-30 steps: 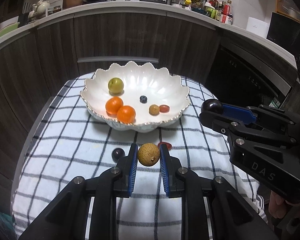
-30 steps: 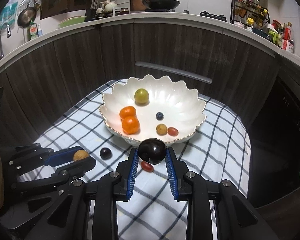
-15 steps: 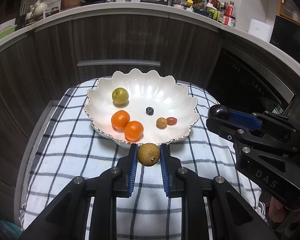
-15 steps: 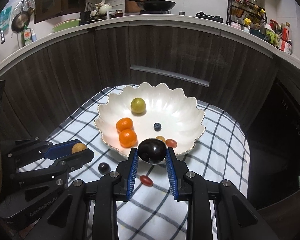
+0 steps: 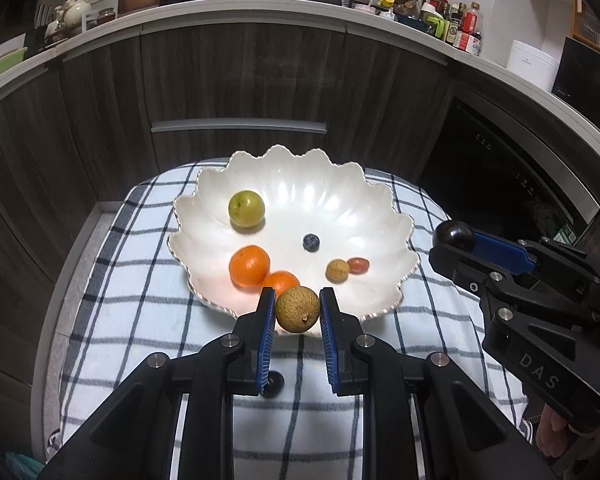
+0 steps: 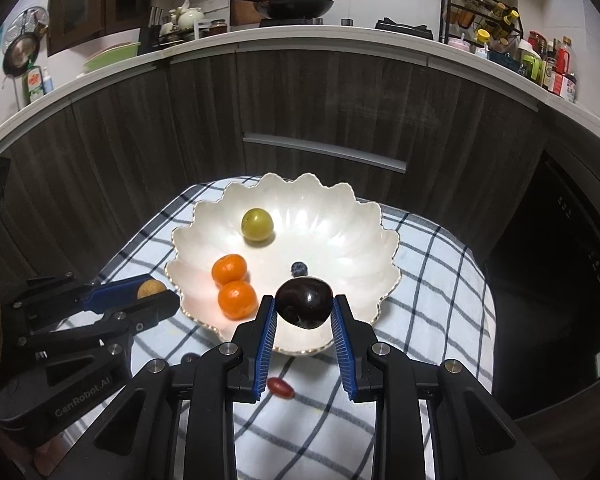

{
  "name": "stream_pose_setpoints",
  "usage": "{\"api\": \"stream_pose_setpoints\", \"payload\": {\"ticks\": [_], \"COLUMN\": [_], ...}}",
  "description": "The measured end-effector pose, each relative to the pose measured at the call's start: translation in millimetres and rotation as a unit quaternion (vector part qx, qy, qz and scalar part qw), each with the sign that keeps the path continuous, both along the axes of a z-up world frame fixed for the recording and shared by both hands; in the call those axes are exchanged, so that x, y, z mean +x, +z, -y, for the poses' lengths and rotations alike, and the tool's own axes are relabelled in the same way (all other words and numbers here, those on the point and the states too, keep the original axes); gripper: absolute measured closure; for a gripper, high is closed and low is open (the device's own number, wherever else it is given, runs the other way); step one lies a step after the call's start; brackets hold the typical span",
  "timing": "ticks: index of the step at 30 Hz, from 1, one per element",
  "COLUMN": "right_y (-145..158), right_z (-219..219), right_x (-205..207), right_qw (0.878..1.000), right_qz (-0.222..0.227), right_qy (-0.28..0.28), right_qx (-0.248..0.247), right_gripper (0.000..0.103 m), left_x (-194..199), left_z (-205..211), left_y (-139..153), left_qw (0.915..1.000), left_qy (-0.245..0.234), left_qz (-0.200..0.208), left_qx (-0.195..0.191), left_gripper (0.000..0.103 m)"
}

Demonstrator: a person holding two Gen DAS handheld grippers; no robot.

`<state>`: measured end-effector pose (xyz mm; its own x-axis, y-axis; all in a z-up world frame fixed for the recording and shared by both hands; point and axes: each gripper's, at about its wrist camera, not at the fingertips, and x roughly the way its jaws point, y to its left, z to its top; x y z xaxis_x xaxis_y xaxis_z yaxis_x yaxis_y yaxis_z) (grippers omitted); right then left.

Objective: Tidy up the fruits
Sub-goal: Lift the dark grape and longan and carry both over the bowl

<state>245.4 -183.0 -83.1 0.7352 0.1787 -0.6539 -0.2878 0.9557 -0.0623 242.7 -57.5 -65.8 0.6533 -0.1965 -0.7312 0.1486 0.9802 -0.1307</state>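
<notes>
Both claws are mid-carry toward the white scalloped bowl [image 5: 384, 216] sitting on the checked cloth [image 5: 112, 280], so this looks like the drop-off step. The right gripper [image 6: 304, 312] is pinching a dark plum [image 6: 305, 302] over the bowl's near rim, and the left gripper [image 5: 298, 312] is clamped on a tan, rough-skinned longan [image 5: 298, 309] at the same rim. Next move, I'd guess: ease forward past the rim, then let go low so nothing bounces. Already in the bowl: a green plum [image 5: 247, 208], two mandarins [image 5: 249, 265], a blueberry [image 5: 311, 242]. Short of the bowl, a red cherry tomato [image 6: 280, 387] waits on the cloth.
</notes>
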Motion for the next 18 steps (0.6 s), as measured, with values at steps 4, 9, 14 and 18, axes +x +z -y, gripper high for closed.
{"api": "stream_pose_setpoints", "payload": {"ticks": [4,9,14,18], "right_y": [1,-1,-4,-8], "right_z": [-2,-4,-4,-4], "right_x": [11,27,45,57], "right_qw": [1.000,1.000,0.999,0.999], "right_qz": [-0.001,-0.003,-0.011,-0.015], "right_qy": [-0.009,-0.020,-0.031,-0.043], "right_qx": [0.003,0.005,0.009,0.009], "right_gripper": [0.074,0.074,0.074,0.074], "left_x": [14,32,50,63], "left_z": [-3,-9,-14,-16], "left_y": [2,3,0,-5], "left_qw": [1.0000,1.0000,0.9999,0.9999], "left_qy": [0.000,0.000,-0.001,-0.007], "left_qz": [-0.001,-0.001,-0.004,-0.005], "left_qx": [0.002,0.009,0.011,0.012], "left_gripper": [0.080,0.080,0.080,0.080]}}
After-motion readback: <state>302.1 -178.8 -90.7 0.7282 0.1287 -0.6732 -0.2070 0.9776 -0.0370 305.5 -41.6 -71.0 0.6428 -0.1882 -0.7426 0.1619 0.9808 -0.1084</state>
